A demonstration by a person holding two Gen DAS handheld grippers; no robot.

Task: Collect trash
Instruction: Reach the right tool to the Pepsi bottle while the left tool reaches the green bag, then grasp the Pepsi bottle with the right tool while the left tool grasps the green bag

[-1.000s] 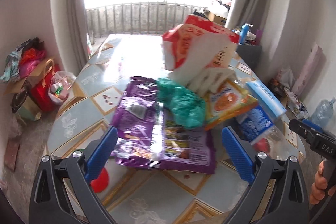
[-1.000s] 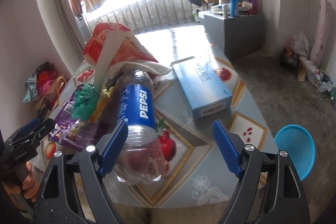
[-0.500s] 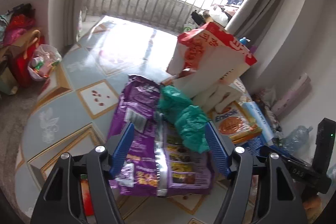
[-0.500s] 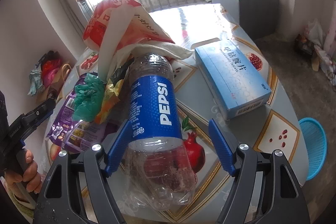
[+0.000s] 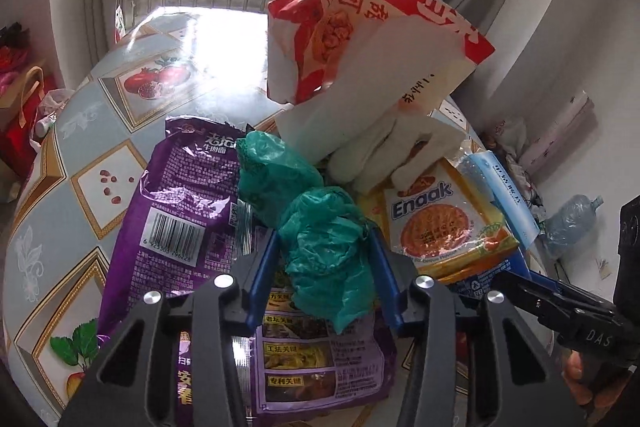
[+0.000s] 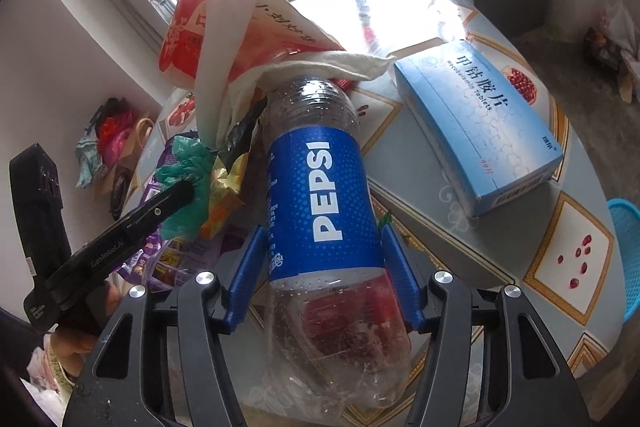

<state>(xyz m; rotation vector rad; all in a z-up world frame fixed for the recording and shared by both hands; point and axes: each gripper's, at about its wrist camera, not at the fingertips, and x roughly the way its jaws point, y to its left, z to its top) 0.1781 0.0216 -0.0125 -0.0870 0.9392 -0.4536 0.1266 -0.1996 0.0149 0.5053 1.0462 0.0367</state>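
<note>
A crumpled green plastic bag [image 5: 328, 267] lies on a purple noodle wrapper [image 5: 192, 195] on the table. My left gripper [image 5: 324, 233] straddles the bag, its jaws closing, and both pads touch the bag's sides. Beside it lie a yellow Enaak packet [image 5: 436, 219] and a red-and-white paper bag [image 5: 360, 27]. An empty Pepsi bottle [image 6: 320, 195] lies on its side between the jaws of my right gripper [image 6: 322, 229], which are closing with the pads against the blue label. The left gripper [image 6: 176, 195] also shows in the right wrist view, its tip at the green bag [image 6: 188, 163].
A blue tablet box [image 6: 480, 119] lies right of the bottle on the patterned table [image 6: 568, 255]. A blue basket [image 6: 628, 247] stands on the floor past the table's right edge. Bags are piled on the floor at the left [image 5: 16, 83]. A water bottle [image 5: 572, 223] lies on the floor.
Both grippers came forward and down onto the pile. The left jaws narrowed from wide apart to the green bag's sides. The right jaws narrowed onto the Pepsi bottle.
</note>
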